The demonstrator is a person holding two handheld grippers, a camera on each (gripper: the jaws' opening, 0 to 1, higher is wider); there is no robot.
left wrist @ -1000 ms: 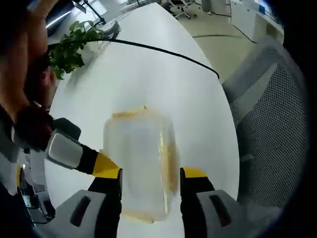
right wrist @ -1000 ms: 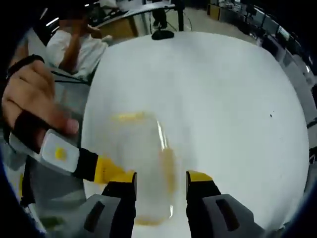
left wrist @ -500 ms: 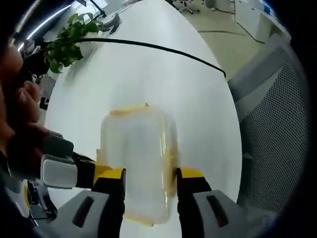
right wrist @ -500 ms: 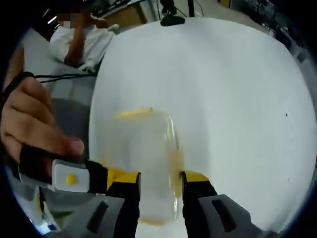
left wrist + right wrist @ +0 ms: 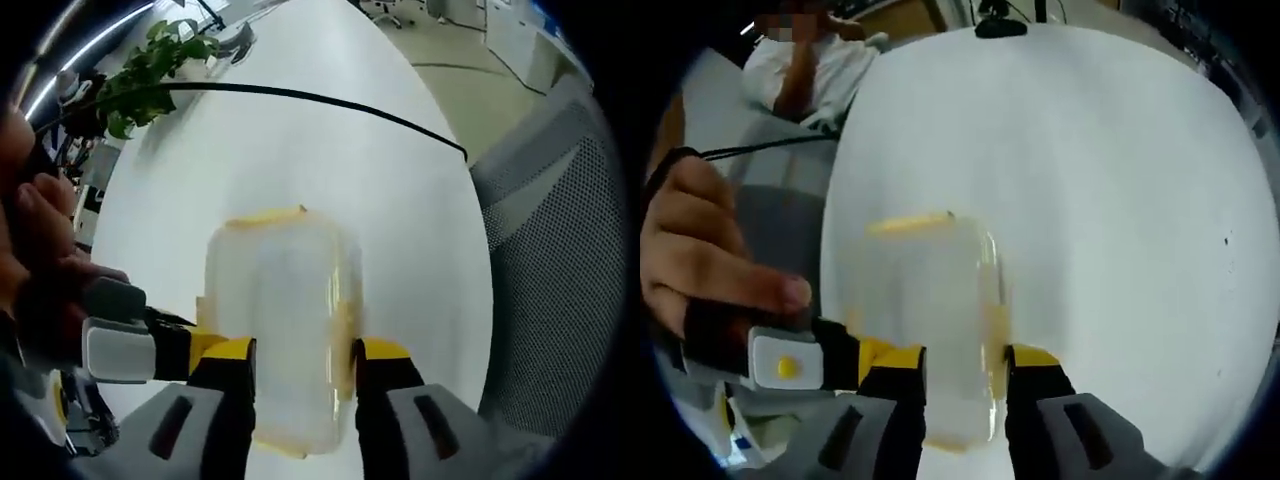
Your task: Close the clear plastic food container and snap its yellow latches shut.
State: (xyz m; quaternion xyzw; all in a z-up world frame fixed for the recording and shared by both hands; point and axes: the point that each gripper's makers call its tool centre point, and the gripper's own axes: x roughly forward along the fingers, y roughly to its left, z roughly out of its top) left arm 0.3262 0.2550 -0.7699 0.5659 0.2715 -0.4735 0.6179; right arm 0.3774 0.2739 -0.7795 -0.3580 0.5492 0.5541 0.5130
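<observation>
Lying on the white worktop [image 5: 300, 160]: clear plastic food container [image 5: 285, 320], lid on; left hand-held gripper [image 5: 300, 365] straddling it narrowly; right hand-held gripper [image 5: 965, 370] likewise, jaws flanking container sides.

Right gripper [image 5: 965, 365] straddling clear container [image 5: 925, 320] (yellow latches), white table [image 5: 1110, 200]

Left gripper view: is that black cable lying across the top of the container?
No, the black cable runs across the white table well beyond the clear container, apart from it.
</observation>
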